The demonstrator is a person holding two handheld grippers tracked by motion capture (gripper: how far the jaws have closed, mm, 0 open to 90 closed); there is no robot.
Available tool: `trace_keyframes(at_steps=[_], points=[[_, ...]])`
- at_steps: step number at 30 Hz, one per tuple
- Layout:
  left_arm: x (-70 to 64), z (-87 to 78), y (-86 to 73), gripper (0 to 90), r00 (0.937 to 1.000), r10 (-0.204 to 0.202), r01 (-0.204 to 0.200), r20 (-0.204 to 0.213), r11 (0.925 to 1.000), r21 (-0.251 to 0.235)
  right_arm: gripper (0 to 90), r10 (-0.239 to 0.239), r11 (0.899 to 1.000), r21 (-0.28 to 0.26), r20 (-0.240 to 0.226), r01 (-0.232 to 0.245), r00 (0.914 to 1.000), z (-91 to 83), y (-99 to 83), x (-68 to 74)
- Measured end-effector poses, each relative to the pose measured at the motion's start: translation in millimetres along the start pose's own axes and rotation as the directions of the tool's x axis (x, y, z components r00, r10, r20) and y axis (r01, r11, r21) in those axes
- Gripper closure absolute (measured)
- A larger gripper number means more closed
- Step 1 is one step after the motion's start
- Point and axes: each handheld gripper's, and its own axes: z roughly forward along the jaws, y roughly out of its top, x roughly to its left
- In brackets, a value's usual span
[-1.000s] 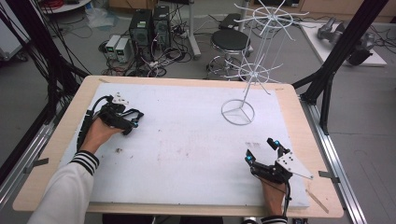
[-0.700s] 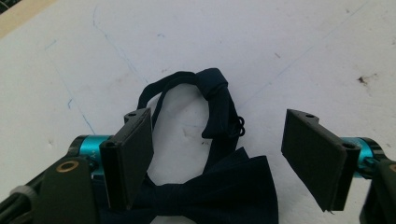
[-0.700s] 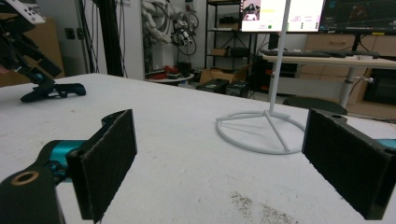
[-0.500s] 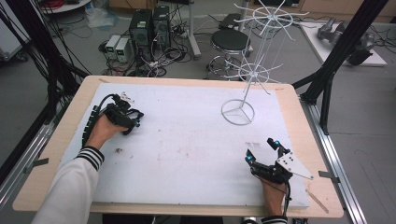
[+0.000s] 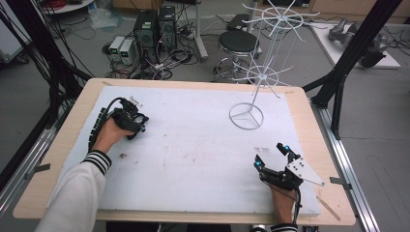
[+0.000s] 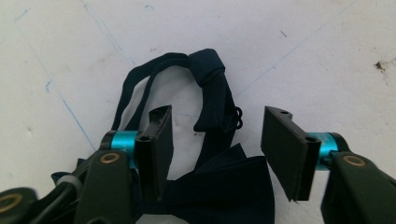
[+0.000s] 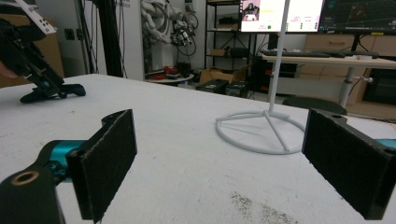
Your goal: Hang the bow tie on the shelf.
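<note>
Left gripper view: navy bow tie (image 6: 219, 186) with looped strap lies flat on table (image 6: 327, 56)

The left arm, in a white sleeve with a striped cuff, reaches far forward. Its hand (image 5: 110, 136) holds the left gripper (image 5: 137, 123) low, pointing down, and its two jaws are spread apart. The right hand (image 5: 283, 199) stays near the body. The right gripper (image 5: 272, 157) points forward with its jaws wide apart.

A lab is indicated by computer towers (image 5: 154, 29) on the floor, tangled cables (image 5: 164, 60), monitors (image 7: 280, 14) and black framing (image 5: 355, 50)
</note>
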Motion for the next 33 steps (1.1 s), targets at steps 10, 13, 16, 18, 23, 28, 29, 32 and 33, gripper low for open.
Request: trace_keyframes(at_steps=[10,13,16,18,23,28,29,32,33], points=[[-1.1,6.0,1.9,58.0,0.9995,-0.027,0.026,0.018,0.9985,0.048,9.2,-0.001,1.0,-0.001,0.0,0.001,1.0,0.0,0.0,-0.2],[-1.0,6.6,4.0,60.1,0.9989,-0.045,0.044,0.011,0.9975,0.055,9.2,-0.002,1.0,-0.003,0.0,0.002,1.0,0.1,0.0,-0.4],[-1.6,6.8,5.7,63.7,0.9984,-0.056,0.056,0.01,0.9971,0.051,9.2,0.001,1.0,-0.001,0.001,-0.001,1.0,0.0,0.0,-0.3],[-2.1,7.4,6.5,66.0,0.9981,-0.062,0.061,0.009,0.9965,0.057,9.2,0.001,1.0,-0.004,0.001,-0.001,1.0,0.2,0.0,-0.7],[-2.3,10.7,6.6,67.4,0.9974,-0.071,0.071,0.003,0.9949,0.072,9.2,0.001,1.0,-0.004,0.001,-0.001,1.0,0.1,0.1,-0.7],[-1.6,11.8,7.0,68.2,0.9964,-0.084,0.083,0.012,0.9939,0.072,9.2,0.001,1.0,-0.004,0.0,-0.001,1.0,0.1,0.0,-0.7],[-1.7,11.8,7.1,70.2,0.9962,-0.087,0.086,0.011,0.9938,0.071,9.2,0.0,1.0,-0.004,0.001,0.0,1.0,0.1,0.1,-0.7],[-2.1,12.0,7.8,73.5,0.9958,-0.091,0.091,0.009,0.9929,0.078,9.2,-0.001,1.0,-0.005,0.001,0.001,1.0,0.1,0.1,-0.8],[-2.3,12.1,7.9,73.8,0.9958,-0.091,0.09,0.009,0.9929,0.078,9.2,-0.001,1.0,-0.005,0.001,0.001,1.0,0.1,0.1,-0.8]])
